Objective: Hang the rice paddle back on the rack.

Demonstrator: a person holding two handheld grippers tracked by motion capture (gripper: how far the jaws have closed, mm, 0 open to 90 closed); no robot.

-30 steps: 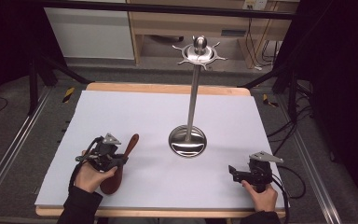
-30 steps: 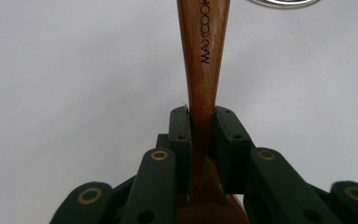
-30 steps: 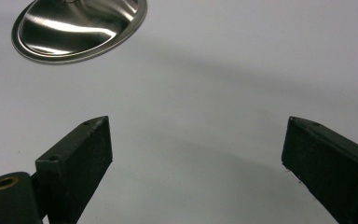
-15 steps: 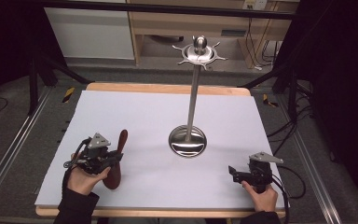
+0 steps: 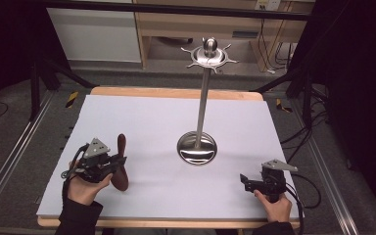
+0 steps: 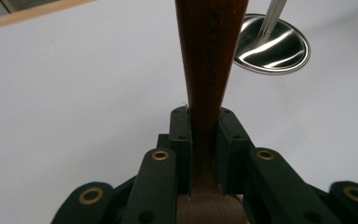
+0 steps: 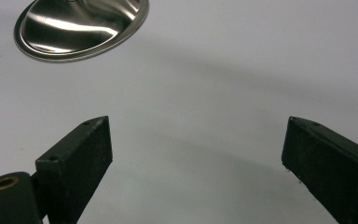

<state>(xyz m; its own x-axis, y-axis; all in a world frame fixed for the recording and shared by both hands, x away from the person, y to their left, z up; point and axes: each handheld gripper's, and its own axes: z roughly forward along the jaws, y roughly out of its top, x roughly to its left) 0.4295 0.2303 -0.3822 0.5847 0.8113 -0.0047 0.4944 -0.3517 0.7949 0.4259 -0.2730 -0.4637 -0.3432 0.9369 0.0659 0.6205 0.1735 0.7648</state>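
Dark wooden utensil (image 5: 121, 164), perhaps a spoon; near table's left edge

Left gripper (image 5: 113, 163), clamped on dark brown wooden spoon-like utensil (image 5: 121, 164), drawn back toward near-left table edge over the last second. Utensil swung with it: handle leaned right earlier, now points nearly straight away from the person.

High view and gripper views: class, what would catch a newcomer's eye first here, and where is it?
The tall steel stand with its hooked crown rises from a round base at the middle of the white table. At front left, the left gripper is shut on a dark wooden utensil. At front right, the right gripper rests open.
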